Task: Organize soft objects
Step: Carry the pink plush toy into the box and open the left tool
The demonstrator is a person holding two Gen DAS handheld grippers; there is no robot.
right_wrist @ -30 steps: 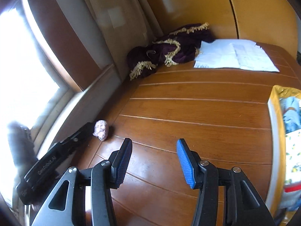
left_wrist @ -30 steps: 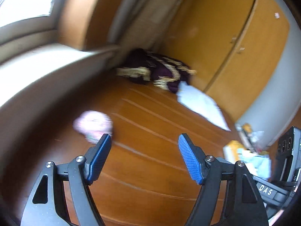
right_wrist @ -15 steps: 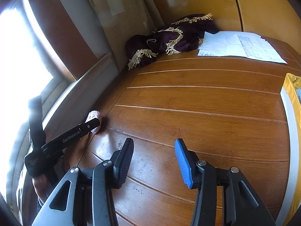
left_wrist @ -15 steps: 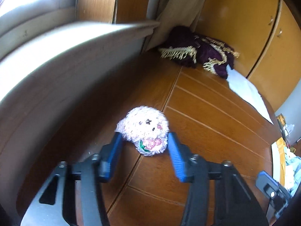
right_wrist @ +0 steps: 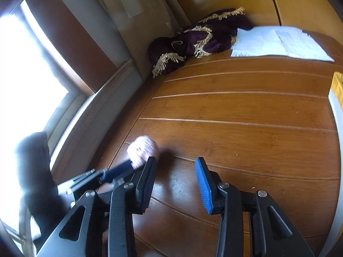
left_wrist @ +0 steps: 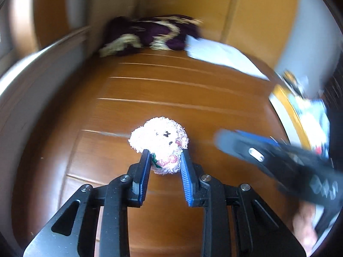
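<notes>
facing up toward the left wrist camera, the small pink plush toy [left_wrist: 159, 144] is sitting over the wooden table [left_wrist: 193, 98] with its head away from the gripper and its body, the long axis, running back between the fingers. the left gripper [left_wrist: 165, 160] is clamping the toy's lower body between its 2 narrowly spread blue pads [left_wrist: 186, 176], while the right gripper [right_wrist: 174, 167] is hanging wide apart and holding nothing just beside the toy.

plush toy [left_wrist: 159, 141]: fuzzy pink-white fabric
worktop [right_wrist: 246, 111]: glossy grooved wood
cloth [right_wrist: 199, 40]: purple velvet, gold fringe
</notes>
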